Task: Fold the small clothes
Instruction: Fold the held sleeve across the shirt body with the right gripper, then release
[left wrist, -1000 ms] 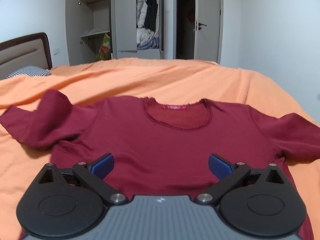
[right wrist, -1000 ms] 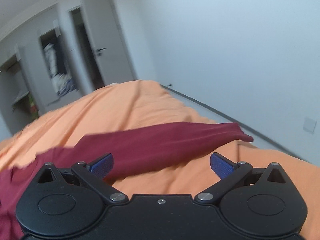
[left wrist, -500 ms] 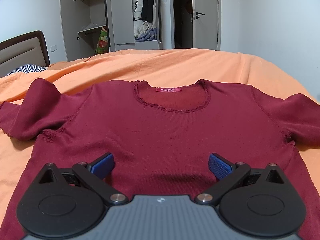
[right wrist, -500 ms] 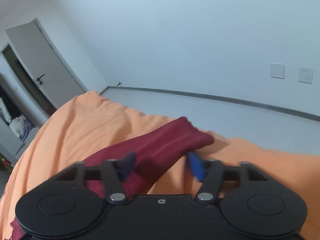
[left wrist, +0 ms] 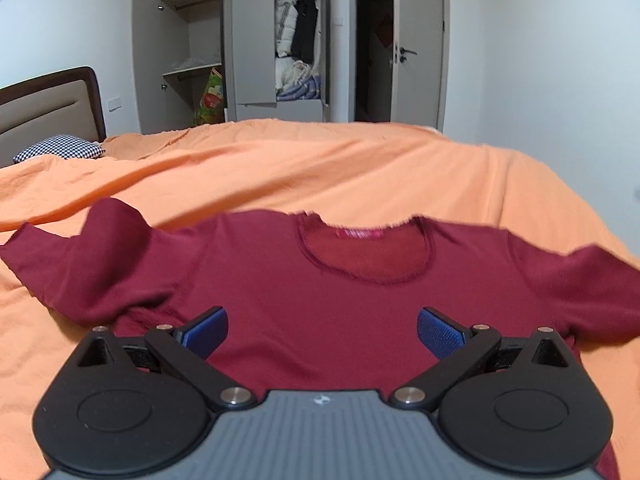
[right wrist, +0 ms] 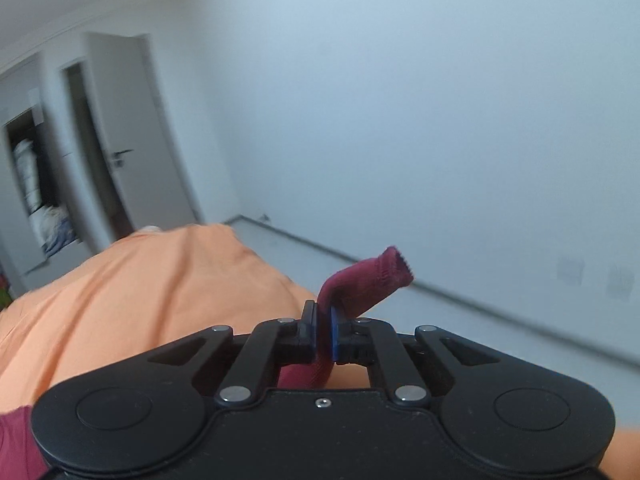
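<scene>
Now pinching the sleeve cuff (right wrist: 384, 276) in the right hand-held gripper (right wrist: 323, 330), keeping it taut toward the red shirt (left wrist: 320, 304) chest, left hand-held gripper (left wrist: 322, 332) hovering spread wide and empty.

Matt knit cloth sweater (left wrist: 320, 300), creased cloth bedspread (left wrist: 320, 168), matt black plastic left tongs (left wrist: 322, 330) with textured blue pads (left wrist: 438, 334).

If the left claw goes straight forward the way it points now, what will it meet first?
Most likely the dark red shirt. The left claw is open and empty, just above the shirt's chest and aimed toward the collar. Beyond it lies only the orange bedcover. Its height over the cloth is unclear.
</scene>
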